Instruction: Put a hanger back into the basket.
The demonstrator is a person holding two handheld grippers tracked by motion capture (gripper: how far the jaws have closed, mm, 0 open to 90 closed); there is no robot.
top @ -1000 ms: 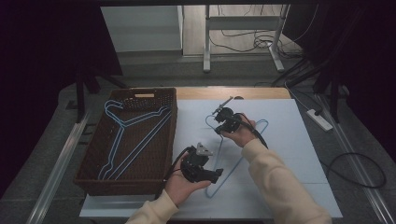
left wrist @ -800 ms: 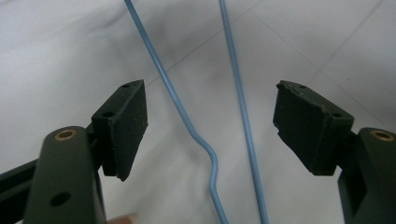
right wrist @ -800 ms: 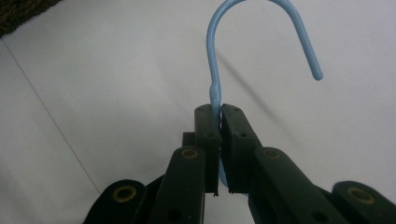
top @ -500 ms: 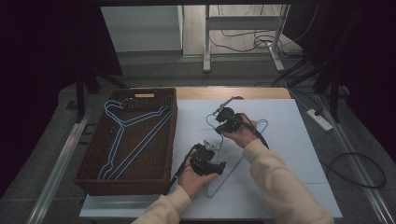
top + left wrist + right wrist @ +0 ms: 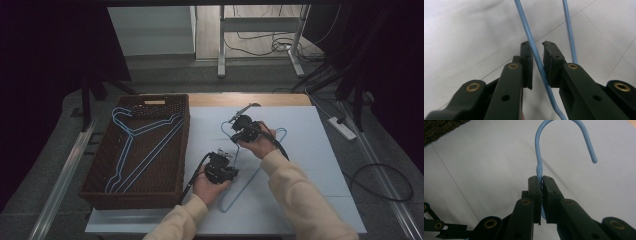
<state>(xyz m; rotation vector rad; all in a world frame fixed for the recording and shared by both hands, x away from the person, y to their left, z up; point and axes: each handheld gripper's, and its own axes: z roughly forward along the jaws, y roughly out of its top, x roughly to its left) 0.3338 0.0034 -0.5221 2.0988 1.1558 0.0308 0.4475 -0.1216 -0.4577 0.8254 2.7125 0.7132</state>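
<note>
**Blue hanger half-held**

Wicker basket sits at the bench's left edge. Mid-bench, the left gripper stands narrowly parted around the blue hanger (not clamped); the right gripper pinches its neck. Lifting now could swing the wire loose.

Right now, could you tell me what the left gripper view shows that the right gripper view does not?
The left gripper view has the left gripper slightly open around one wire of the blue hanger, with a second wire of it running beside. The right gripper view has the right gripper shut on the neck just under the hook, and a corner of the basket at top left. Both share black jaws on that same hanger and the white table beneath.
</note>
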